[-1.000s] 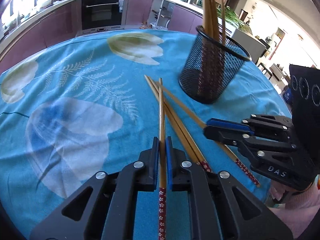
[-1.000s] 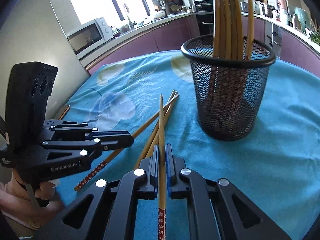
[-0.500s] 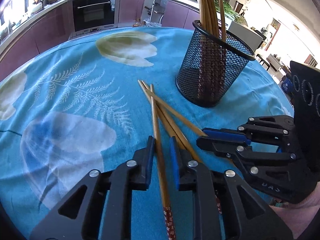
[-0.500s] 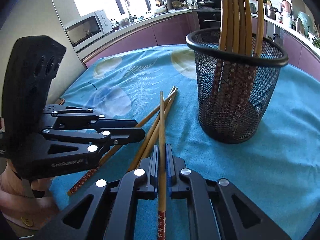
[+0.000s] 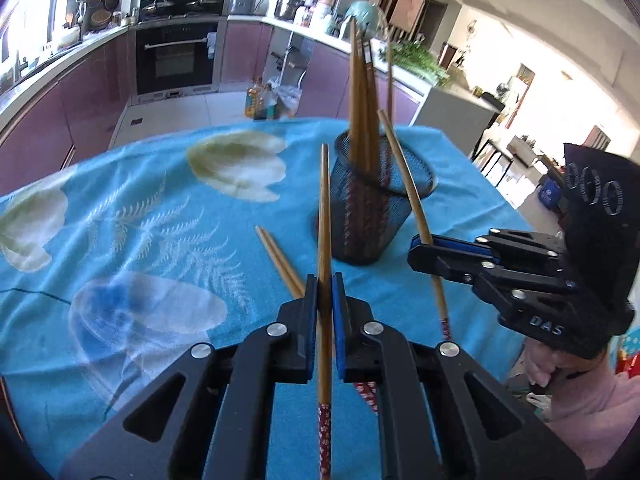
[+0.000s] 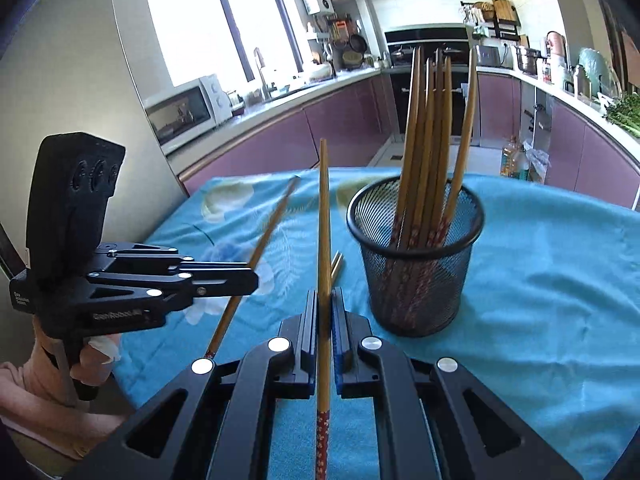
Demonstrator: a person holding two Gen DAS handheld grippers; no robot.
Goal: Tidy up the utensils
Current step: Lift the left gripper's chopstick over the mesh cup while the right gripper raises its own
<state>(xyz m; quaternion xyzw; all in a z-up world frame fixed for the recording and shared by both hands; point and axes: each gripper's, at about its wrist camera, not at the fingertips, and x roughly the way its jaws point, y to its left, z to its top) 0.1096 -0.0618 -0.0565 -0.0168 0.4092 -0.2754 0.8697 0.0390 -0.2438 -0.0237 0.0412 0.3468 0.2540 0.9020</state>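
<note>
The left hand-held gripper (image 5: 325,292) grasps one chopstick (image 5: 324,216) at frame centre; the right hand-held gripper (image 6: 325,308) grasps another chopstick (image 6: 323,216). Both sticks tilt up off the desk (image 6: 540,280). The mesh cup (image 6: 416,264), right of centre, holds more.

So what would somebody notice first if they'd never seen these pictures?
Probably the two black grippers, each pinching one wooden chopstick and holding it up off the table: the left gripper with its chopstick, and the right gripper with its chopstick. Next, the black mesh cup stuffed with upright chopsticks, standing on the bright blue tablecloth. Two more chopsticks lie flat on the cloth beside it.
</note>
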